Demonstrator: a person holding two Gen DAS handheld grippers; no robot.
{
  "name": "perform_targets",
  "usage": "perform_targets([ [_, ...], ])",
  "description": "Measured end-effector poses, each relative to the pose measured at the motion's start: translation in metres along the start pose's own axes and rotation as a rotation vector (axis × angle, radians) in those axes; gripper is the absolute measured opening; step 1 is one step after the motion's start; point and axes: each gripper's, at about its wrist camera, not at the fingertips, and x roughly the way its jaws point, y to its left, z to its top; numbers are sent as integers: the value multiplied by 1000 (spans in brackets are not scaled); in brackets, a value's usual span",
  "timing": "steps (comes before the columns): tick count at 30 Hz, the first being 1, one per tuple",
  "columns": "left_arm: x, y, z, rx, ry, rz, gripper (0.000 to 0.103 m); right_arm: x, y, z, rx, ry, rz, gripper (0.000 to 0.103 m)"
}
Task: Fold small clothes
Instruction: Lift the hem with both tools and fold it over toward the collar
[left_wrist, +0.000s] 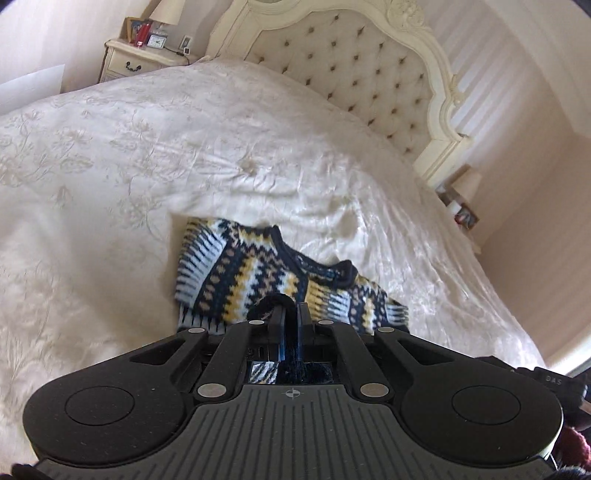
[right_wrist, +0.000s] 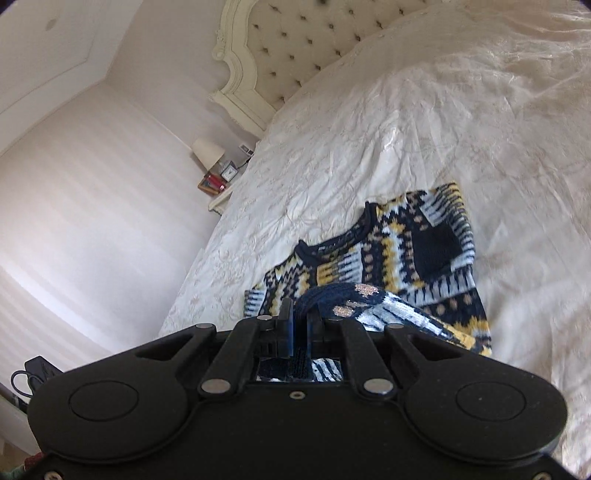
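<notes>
You are holding a small patterned sweater (left_wrist: 266, 273) that is lying on the bed (left_wrist: 147, 155), its collar toward the headboard (left_wrist: 343, 70). Your left gripper (left_wrist: 291, 314) is clamped on the dark ribbed hem, and your right gripper (right_wrist: 300, 316) is pinching the same hem further along, fingers together on the knit, with that edge lifted clear of the cover. The sweater looks like a thick, soft knit: light, floppy, likely to sag and stretch between your two grips, yet grippy enough not to slide out. The ribbed hem is the firmest place to be holding, and you are judging well by taking it at two points well apart. The cover under it looks glossy, so the body may be sliding as you are carrying the hem toward the collar.
</notes>
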Motion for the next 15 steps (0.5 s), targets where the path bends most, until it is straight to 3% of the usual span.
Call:
perform_targets([
  [8,63,5,54,8,-2,-19,5,61,-7,50,38,-57,-58,13],
  [15,126,23,79,-26,61,7,5,122,-24,75,90,-33,-149,13],
])
